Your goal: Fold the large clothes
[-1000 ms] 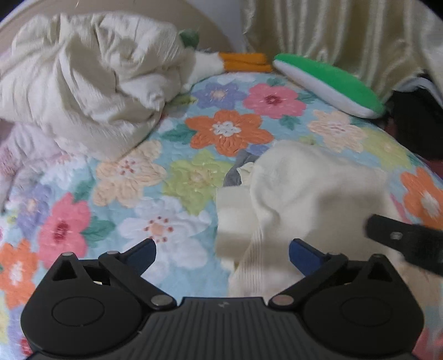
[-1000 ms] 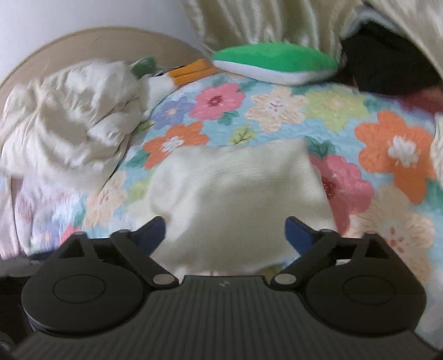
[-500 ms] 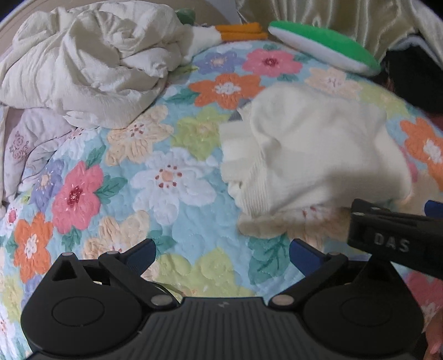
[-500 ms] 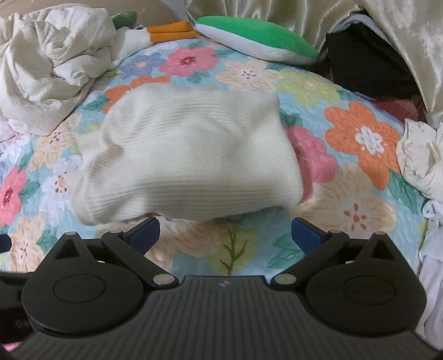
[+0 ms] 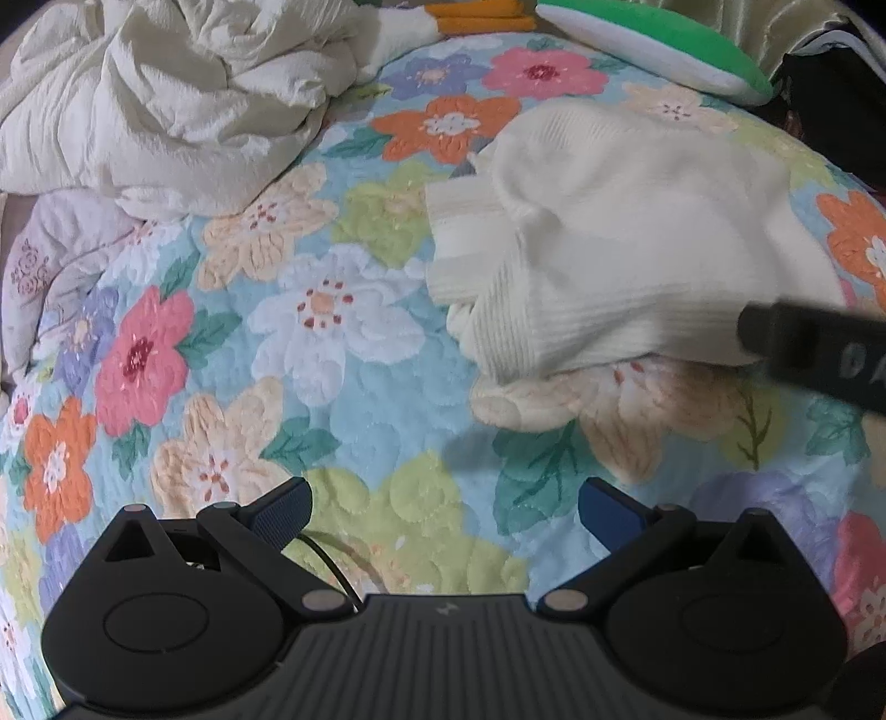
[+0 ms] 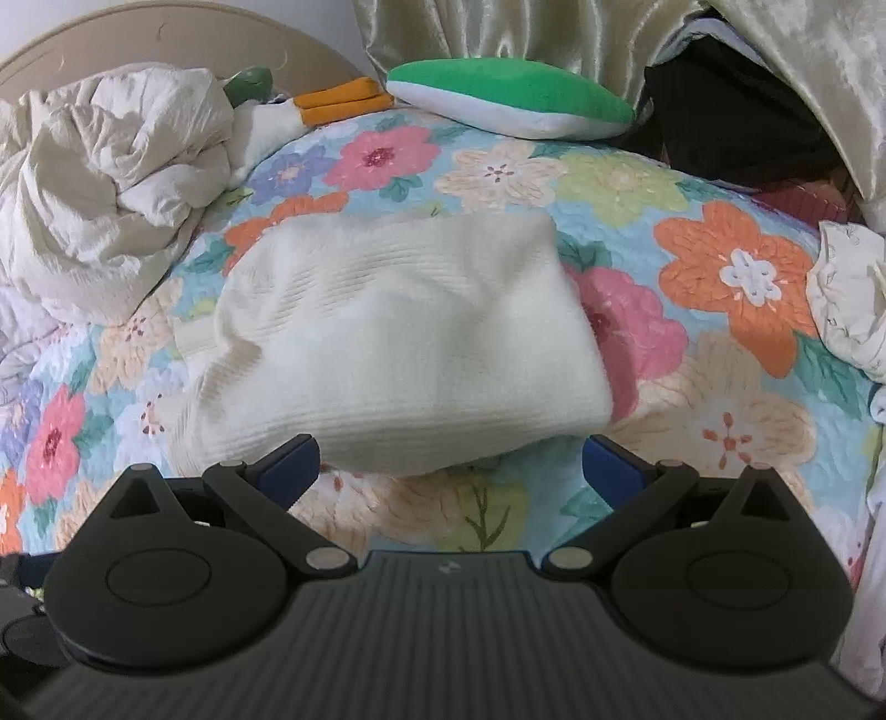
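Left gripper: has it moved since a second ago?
Yes. The left gripper has backed away from the cream sweater, with more floral quilt between them.

Blurred at the right edge of the left wrist view: the right gripper (image 5: 819, 354), cut off by the frame, lettering unreadable, covering part of the sweater (image 5: 637, 232) hem. Sweater's near edge (image 6: 398, 343) soft with blur. Duck toy (image 6: 288, 111) half buried under the crumpled duvet (image 6: 111, 188) — body hidden. Dark heap (image 6: 736, 122) behind the curtain (image 6: 554, 33) — too dim to identify.
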Demonstrator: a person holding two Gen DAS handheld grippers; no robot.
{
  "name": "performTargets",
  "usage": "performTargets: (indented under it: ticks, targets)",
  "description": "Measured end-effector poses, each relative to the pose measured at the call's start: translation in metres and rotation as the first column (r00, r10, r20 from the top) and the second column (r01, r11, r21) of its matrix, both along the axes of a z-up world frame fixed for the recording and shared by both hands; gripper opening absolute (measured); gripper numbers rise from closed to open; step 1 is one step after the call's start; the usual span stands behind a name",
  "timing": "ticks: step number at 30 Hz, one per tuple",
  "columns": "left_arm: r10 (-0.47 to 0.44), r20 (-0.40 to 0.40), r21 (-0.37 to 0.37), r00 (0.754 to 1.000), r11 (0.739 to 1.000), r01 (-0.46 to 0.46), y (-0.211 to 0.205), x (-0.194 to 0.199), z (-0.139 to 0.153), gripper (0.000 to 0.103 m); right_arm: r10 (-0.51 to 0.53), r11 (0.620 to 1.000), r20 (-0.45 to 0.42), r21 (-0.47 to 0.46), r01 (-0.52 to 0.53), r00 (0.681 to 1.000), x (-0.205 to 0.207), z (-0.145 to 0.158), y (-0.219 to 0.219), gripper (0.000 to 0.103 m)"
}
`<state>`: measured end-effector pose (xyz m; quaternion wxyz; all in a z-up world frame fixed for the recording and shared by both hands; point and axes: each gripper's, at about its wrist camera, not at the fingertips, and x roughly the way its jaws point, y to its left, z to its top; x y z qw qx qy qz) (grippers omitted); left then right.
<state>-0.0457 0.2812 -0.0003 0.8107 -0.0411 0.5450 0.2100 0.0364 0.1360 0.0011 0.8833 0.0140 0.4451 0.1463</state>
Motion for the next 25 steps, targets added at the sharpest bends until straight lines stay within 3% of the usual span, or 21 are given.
performTargets:
  ticks: [5,11,15,22,25]
  targets:
    - [0.002,-0.005,0.0,1.0,1.0,-0.002,-0.002,-0.001,-0.001,0.103,-0.001,0.999,-0.088,0.052,0.005,0.996,0.008,-0.018,-0.006,0.103]
    - [0.015,-0.002,-0.004,1.0,1.0,-0.015,0.0,-0.002,0.001,0.103,-0.001,0.996,-0.122,0.09,0.012,0.993,0.008,-0.028,-0.009,0.103]
    - [0.021,-0.006,-0.011,1.0,1.0,-0.021,0.004,-0.003,0.0,0.103,0.006,0.996,-0.078,0.094,0.001,0.997,0.003,-0.023,-0.008,0.103]
    - [0.038,-0.017,-0.015,0.999,0.999,-0.038,0.004,-0.005,-0.003,0.103,-0.007,0.995,-0.105,0.096,0.018,0.994,0.009,-0.029,-0.01,0.103]
    - [0.04,-0.024,-0.016,0.999,0.999,-0.04,0.004,-0.007,-0.005,0.103,-0.01,0.998,-0.069,0.055,0.013,0.998,0.007,-0.025,-0.007,0.103]
